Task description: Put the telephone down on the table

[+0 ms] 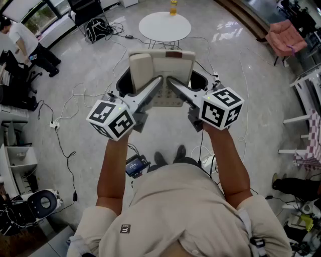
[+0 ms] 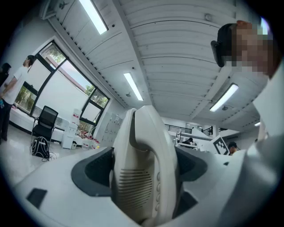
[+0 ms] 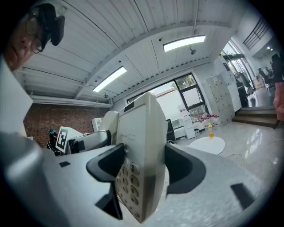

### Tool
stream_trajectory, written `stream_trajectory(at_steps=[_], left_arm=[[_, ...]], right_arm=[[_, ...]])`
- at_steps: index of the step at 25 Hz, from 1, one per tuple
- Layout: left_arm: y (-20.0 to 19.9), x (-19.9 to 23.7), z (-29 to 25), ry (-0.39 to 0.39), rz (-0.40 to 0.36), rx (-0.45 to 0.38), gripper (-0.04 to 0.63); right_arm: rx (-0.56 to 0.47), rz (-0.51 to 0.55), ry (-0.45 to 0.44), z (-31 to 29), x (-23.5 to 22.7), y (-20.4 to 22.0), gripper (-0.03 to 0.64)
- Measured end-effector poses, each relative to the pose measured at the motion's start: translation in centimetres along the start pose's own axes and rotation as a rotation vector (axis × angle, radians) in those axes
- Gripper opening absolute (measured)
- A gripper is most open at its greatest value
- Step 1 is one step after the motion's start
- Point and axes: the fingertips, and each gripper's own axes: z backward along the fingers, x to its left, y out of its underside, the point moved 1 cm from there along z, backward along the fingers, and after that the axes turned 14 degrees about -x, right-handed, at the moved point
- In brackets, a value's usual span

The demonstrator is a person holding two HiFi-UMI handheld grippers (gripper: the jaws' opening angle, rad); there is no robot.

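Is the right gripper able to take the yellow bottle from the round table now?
Probably not: the right gripper is shut on the telephone, which the left gripper also holds, and the bottle stands farther ahead.

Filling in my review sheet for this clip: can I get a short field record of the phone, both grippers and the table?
held object: beige desk telephone, handset on its cradle, held in the air above the floor
left gripper: shut on telephone, handset side
right gripper: shut on telephone, keypad side
target: round white table ahead, yellow bottle at its far edge
task state: not yet set down
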Motion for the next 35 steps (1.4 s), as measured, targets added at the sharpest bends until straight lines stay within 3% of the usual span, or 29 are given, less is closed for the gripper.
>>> stream_trajectory(at_steps=[9,25,35], left_arm=[[0.4,0.3,-0.1,0.004,0.007,0.013,0.388],[0.2,5.0,-0.8,0.013,0.04,0.014,0.388],[1.7,8.4,-5.3,-0.04,0.007,0.031,0.388]], right_arm=[[0.007,-0.002,0.012,-0.1,-0.2,0.3,0.272],[0.016,0.02,0.036,-4.5,-0.9,1.0,0.272],[0.027,-0.036,-0.013,-8.0,-6.1,1.0,0.273]])
